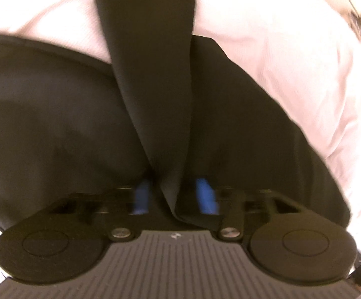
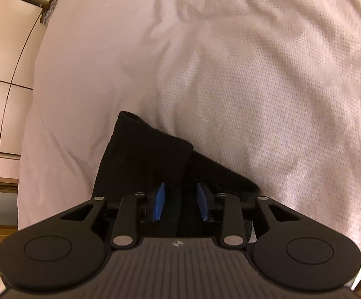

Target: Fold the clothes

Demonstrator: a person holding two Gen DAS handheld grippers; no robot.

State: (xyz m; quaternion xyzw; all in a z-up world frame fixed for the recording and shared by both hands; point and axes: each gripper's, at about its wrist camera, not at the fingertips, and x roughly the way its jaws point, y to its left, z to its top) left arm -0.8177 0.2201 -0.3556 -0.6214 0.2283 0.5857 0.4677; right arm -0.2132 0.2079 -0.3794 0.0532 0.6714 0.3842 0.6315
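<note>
Black garment mid-fold on the white bed.
Left hand-held gripper (image 1: 171, 194) pinched a fold of black garment (image 1: 55, 114); right hand-held gripper (image 2: 180, 205) stood part-open over its bunched end. Soft, limp cloth; best gripped at edges.

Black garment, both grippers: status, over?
Left gripper shut on black garment. Right gripper open over its folded end. White bedcover unobstructed.

The left black two-finger gripper with blue pads (image 1: 173, 194) points steeply down, jaws pinched together; the right black two-finger gripper with blue pads (image 2: 181, 204) tilts down, jaws parted
</note>
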